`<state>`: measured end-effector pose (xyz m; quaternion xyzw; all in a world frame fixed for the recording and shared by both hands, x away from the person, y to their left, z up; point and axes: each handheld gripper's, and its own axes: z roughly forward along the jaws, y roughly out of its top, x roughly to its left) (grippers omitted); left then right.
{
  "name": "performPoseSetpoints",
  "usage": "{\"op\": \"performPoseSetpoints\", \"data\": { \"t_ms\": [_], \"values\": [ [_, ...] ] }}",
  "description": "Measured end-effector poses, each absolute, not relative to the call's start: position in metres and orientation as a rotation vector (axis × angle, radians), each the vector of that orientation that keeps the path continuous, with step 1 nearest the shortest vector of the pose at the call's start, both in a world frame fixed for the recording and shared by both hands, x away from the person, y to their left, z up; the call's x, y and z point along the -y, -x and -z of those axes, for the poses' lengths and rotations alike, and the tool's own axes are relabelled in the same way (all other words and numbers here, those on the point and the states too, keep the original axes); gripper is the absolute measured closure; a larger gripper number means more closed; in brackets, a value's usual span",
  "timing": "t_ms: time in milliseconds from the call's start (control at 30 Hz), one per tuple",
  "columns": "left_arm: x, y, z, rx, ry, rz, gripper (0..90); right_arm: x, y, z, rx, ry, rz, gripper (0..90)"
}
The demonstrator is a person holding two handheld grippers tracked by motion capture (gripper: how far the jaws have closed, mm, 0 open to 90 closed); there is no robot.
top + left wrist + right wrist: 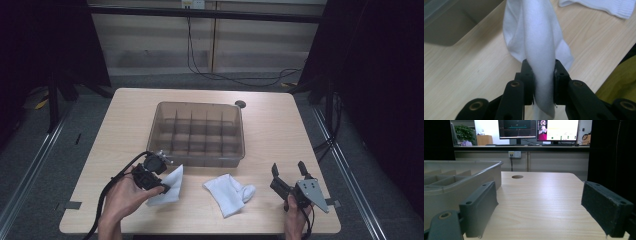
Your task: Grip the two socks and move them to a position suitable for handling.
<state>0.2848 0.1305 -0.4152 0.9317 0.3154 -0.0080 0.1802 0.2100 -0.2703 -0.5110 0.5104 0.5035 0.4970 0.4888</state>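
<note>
Pale wood covered the table (280,130), where a clear plastic organizer bin (200,134) with a grid of dividers sat toward the middle. Near the front edge, the left gripper (167,187) was clamped on a white sock (537,50), its black jaws pinching the bunched fabric between them, while a second white sock (229,192) lay flat just to its right. Farther right, the right gripper (289,167) rested with its jaws spread wide and nothing between them.

Left hand-held gripper (167,186): jaws clamped on white sock (541,50), hand low over table. Right hand-held gripper (289,169): jaws wide apart, nothing between.
</note>
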Motion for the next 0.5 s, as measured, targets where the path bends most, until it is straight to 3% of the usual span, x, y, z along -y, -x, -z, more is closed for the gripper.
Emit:
{"op": "performPoseSetpoints", "data": {
  "t_ms": [500],
  "values": [
    [-0.087,-0.289,0.46,-0.857,-2.696,0.077,74.7,0.27,-0.21,0.511,-1.224,-1.238,-1.208,12.8]
  ]
}}
